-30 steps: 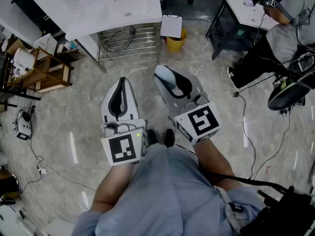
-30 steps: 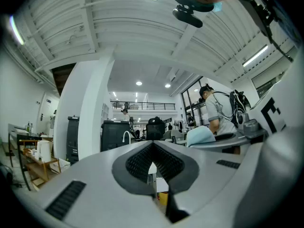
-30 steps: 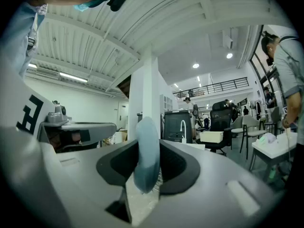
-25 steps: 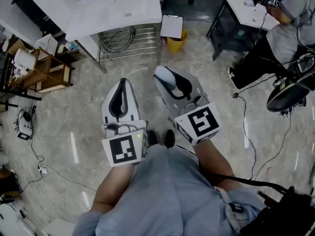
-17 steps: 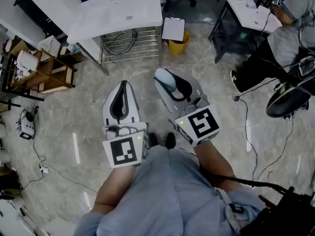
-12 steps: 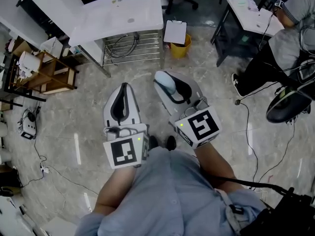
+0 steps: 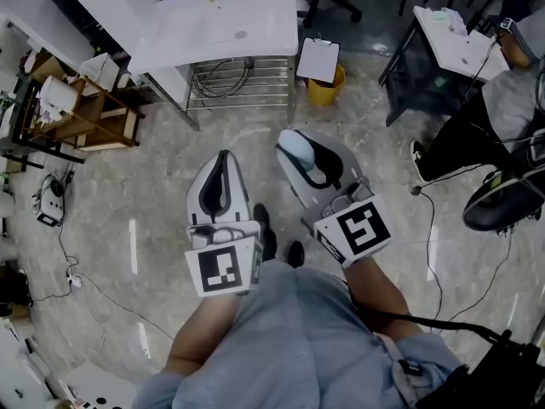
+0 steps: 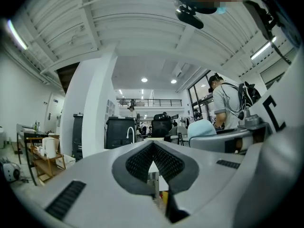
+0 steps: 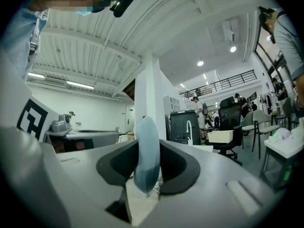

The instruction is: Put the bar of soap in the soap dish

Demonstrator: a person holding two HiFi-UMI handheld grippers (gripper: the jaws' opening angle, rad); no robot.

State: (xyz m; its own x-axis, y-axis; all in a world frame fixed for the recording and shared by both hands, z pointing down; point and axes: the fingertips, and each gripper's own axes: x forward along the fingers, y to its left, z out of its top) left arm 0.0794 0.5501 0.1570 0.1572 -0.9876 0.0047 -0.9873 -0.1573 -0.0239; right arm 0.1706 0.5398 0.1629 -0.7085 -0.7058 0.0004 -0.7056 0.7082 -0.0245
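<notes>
- Pale marble floor [image 7: 128, 186] fills the head view. A white counter [image 7: 196, 37] stands at 12 o'clock with a wire rack [image 7: 243, 79] under it, and a yellow bin [image 7: 324, 88] stands at 1 o'clock. A wooden shelf [image 7: 85, 118] is at 10 o'clock and a seated person [image 7: 502, 118] is at 3 o'clock.
- Both tools are held level near the picture's middle and point toward 12 o'clock. The left gripper [image 7: 223, 156] is narrow and carries nothing. The right gripper [image 7: 294, 141] holds the bar of soap [image 7: 300, 153], a pale blue oval, between its pads.
- Compared with the earlier head pictures, the counter now sits lower and shows more of its top, and the shelf and bin are shifted the same way. The grippers keep almost the same place before the body. I judge that the person is walking toward the counter, so the carrying step goes on and the placing is not yet begun.
- No soap dish can be made out. Small things lie on the counter top, but they are too small to name.
- Left gripper view: the jaws of the left gripper [image 8: 153, 161] are together at their tips and nothing is between them. A white faucet [image 8: 129, 134] shows far ahead at 11 o'clock of the tips.
- Right gripper view: the right gripper [image 9: 146, 167] is closed on the bar of soap [image 9: 146, 151], which stands on edge with a pad touching each flat side. The grip looks firm and unchanged. A faucet [image 9: 189, 127] shows ahead at 2 o'clock of the soap.
</notes>
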